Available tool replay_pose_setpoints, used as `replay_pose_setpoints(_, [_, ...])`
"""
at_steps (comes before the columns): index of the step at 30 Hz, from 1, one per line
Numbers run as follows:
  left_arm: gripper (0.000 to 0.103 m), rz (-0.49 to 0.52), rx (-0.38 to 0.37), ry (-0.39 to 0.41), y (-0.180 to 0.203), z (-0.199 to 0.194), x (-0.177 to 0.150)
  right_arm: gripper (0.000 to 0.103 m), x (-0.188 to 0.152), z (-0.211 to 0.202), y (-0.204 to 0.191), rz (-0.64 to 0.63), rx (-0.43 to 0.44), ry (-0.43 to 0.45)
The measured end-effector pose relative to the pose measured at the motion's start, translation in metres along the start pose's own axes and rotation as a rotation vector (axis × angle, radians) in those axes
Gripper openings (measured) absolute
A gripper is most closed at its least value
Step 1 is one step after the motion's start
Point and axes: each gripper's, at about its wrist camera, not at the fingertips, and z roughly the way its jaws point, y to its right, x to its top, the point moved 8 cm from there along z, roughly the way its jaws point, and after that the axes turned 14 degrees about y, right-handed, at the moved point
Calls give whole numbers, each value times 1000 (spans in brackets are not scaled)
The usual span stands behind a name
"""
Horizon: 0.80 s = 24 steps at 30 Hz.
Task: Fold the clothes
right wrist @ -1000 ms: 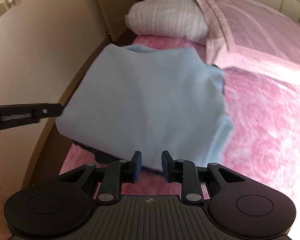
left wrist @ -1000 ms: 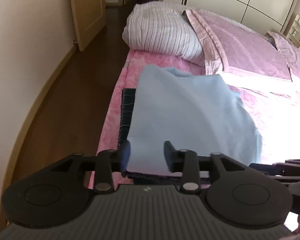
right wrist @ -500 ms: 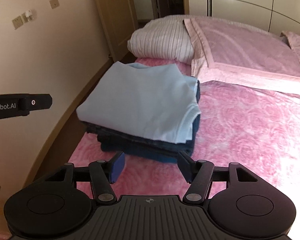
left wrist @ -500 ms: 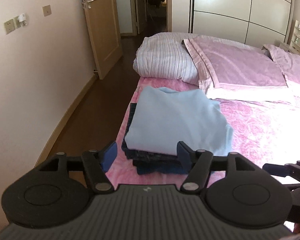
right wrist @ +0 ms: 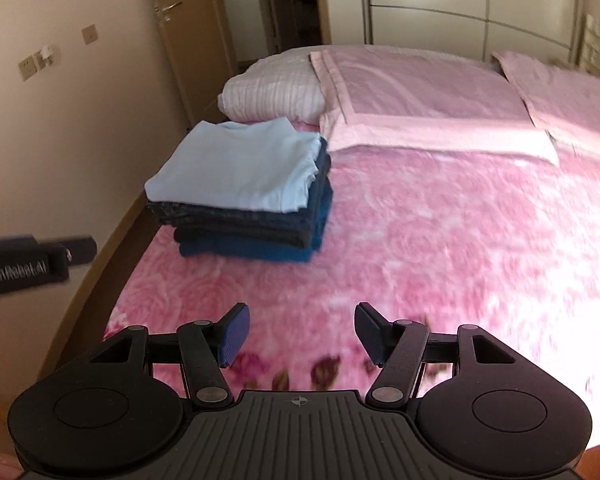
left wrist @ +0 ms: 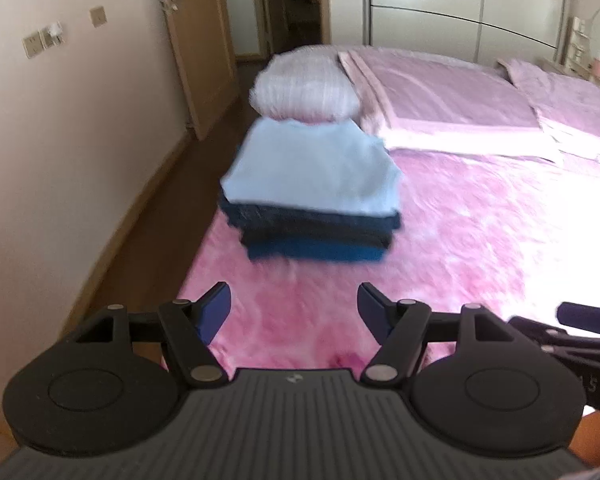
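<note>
On the near left part of a bed [right wrist: 440,240] w/ a pink rose-pattern blanket sits a neat stack of folded clothes [right wrist: 244,204]: a light blue shirt [right wrist: 240,168] on top, dark denim-looking layers under it, and a deep blue piece at the bottom. Stack lies close to the bed's left edge, just in front of a striped white pillow [right wrist: 276,88], and beside a folded pale pink quilt [right wrist: 424,100] that covers the far half of the bed. Left of the bed runs brown wood flooring, then a cream wall [left wrist: 68,140] w/ switch plates and a socket, a wooden door [left wrist: 196,40] w/ a metal handle, and a dark hallway past it. White wardrobe doors [left wrist: 460,4] fill the back wall; at far right is what may be a dresser w/ small items, too blurred to be sure. Left gripper [left wrist: 294,312] hangs over the blanket near the bed's edge, well short of the stack, jaws spread wide w/ nothing between them. Right gripper [right wrist: 300,334] hangs likewise over the blanket, jaws well apart and empty, blue pads showing. In the right wrist view the left gripper's side shows at far left, printed "GenRobot.AI", slightly smeared. Both views are a bit motion-blurred.
</note>
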Motion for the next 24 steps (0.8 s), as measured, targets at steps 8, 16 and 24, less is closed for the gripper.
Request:
replay_pose_setpoints(8, [67,-19,11,-20,1,-41,-27,62,-24,-46,-1,16,13,-34])
replay_pose_setpoints(16, [67,-40,33,-63,-22,-36,-43,62,-38,-35,-24,-24,23,-91])
replay_pose_setpoints(24, [67,-47,34,-111,-53,0,-48,62,-42,5,-52,-48,21,-145])
